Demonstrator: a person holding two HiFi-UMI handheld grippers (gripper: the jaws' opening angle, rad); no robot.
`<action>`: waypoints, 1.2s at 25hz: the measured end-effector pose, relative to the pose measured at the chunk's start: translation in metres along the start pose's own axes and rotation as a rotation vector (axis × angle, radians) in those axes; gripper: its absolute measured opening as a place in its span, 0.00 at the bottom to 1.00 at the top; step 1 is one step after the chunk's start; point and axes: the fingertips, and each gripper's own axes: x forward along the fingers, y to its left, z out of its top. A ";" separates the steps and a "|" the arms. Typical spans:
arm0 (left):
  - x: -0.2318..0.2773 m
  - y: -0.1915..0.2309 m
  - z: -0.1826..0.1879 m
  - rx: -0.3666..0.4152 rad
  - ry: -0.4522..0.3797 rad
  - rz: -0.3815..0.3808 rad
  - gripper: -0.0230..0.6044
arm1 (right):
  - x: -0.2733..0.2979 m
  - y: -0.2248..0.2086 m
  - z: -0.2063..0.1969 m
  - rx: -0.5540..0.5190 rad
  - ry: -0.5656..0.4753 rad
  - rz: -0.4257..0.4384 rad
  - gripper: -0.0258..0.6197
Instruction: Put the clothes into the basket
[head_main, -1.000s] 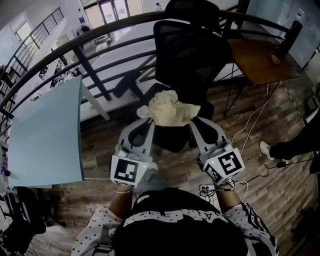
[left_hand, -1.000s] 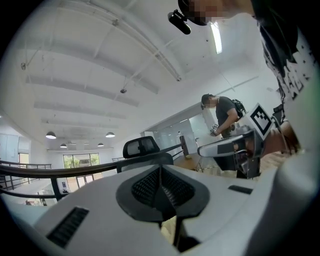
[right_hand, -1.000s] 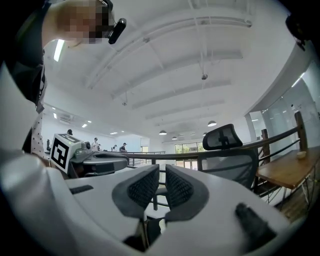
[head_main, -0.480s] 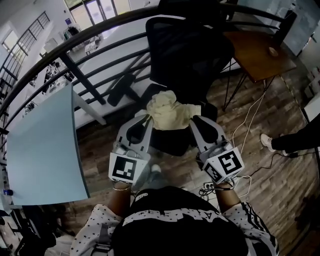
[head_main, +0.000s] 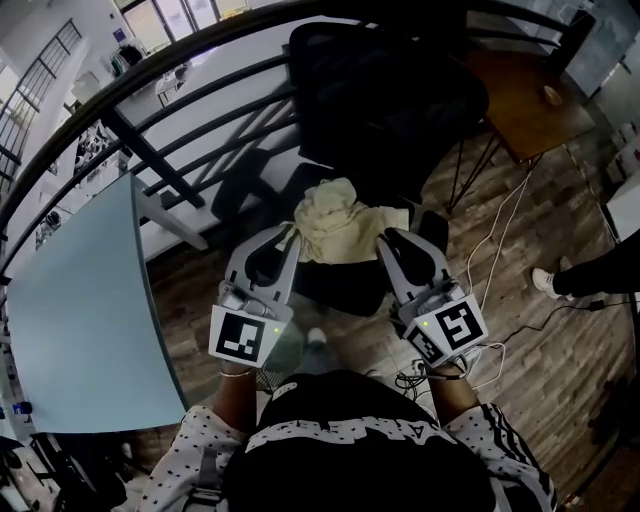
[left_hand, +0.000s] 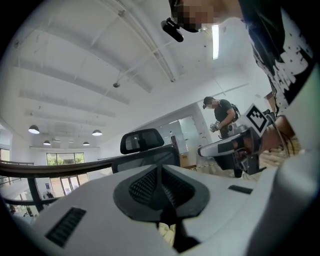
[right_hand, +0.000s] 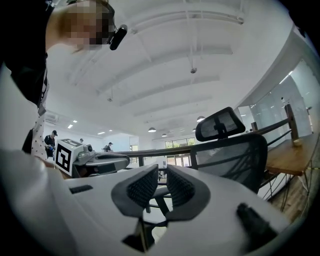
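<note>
Holding cream cloth (head_main: 338, 228) bunched up in mid-air betw. L gripper (head_main: 289, 238) and R gripper (head_main: 383, 243), both pointing level and away from body, w/ dark seat of black office chair (head_main: 385, 95) below it in head view. L gripper: pads (left_hand: 145, 186) pressed together along one line in own view, scrap of cream fabric showing just under them, so pinching the cloth's left edge. R gripper: pads (right_hand: 143, 189) all but together, only a slim slit betw. them (railing visible thru it); in head view, pale flap of cloth reaching right up to its tips, so nipping that side too. Beyond chair, black railing (head_main: 150, 170) curving across top of head view. To the left, pale blue tabletop (head_main: 70, 320); upper right, brown wooden table (head_main: 525, 95) on thin black legs. Underfoot, wood-plank floor (head_main: 540, 360) w/ white cables (head_main: 500, 240) trailing across. At right edge, another person's shoe (head_main: 545, 282) and dark trouser leg. In both gripper views: white ceiling w/ round lamps, chair's headrest and mesh back ahead.
</note>
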 end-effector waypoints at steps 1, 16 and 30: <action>0.001 0.006 -0.004 -0.009 0.002 0.001 0.06 | 0.004 -0.001 -0.002 0.004 0.002 -0.006 0.10; 0.014 0.071 -0.073 -0.100 0.032 -0.024 0.07 | 0.062 -0.014 -0.047 0.011 0.061 -0.108 0.21; 0.031 0.088 -0.156 -0.181 0.082 -0.008 0.07 | 0.090 -0.043 -0.136 -0.029 0.157 -0.183 0.22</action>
